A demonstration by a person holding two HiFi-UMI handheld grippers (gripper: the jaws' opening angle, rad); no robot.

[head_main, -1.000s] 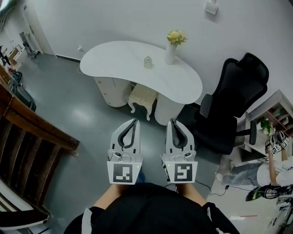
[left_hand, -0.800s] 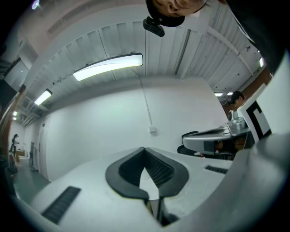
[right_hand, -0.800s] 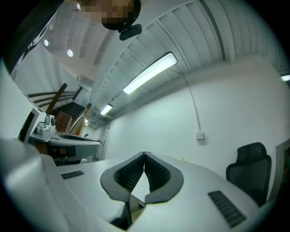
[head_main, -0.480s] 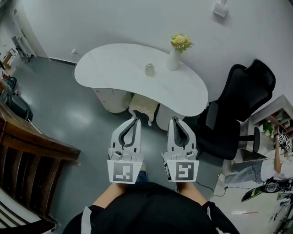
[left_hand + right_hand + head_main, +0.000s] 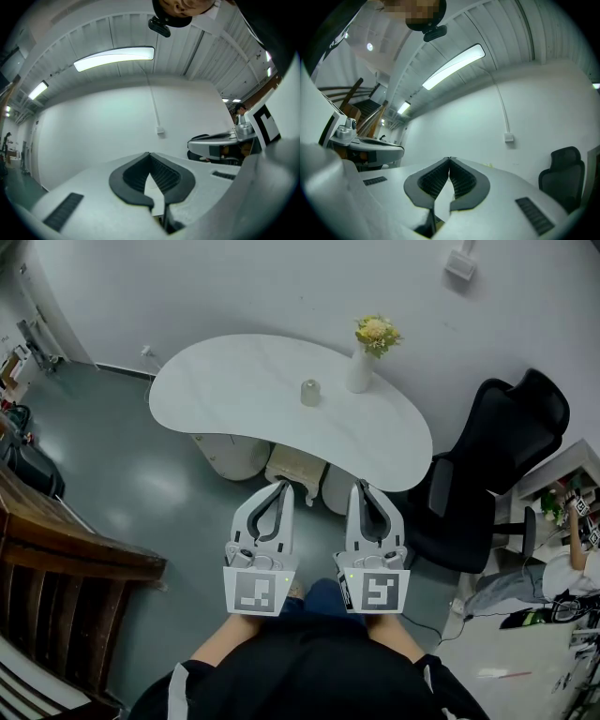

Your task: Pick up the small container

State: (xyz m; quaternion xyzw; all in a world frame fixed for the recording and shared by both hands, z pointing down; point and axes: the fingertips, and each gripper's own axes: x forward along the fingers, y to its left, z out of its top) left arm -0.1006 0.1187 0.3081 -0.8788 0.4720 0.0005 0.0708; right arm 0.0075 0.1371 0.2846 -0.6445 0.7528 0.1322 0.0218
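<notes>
left gripper [image 5: 284, 486] and right gripper [image 5: 360, 487], tips together, face a table [image 5: 234, 381] holding a container [image 5: 310, 393] and vase [image 5: 360, 371].

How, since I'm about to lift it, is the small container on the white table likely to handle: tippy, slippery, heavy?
The small container looks squat and upright, so it is probably stable. Its pale surface may be smooth, so possibly slippery. It seems smaller than the vase, so it is likely light.

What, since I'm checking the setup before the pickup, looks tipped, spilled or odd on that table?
Nothing stands out. The small container stands upright on the white table, the flower vase upright apart from it. No spill shows. The left tongs and the right tongs are shut, empty.
</notes>
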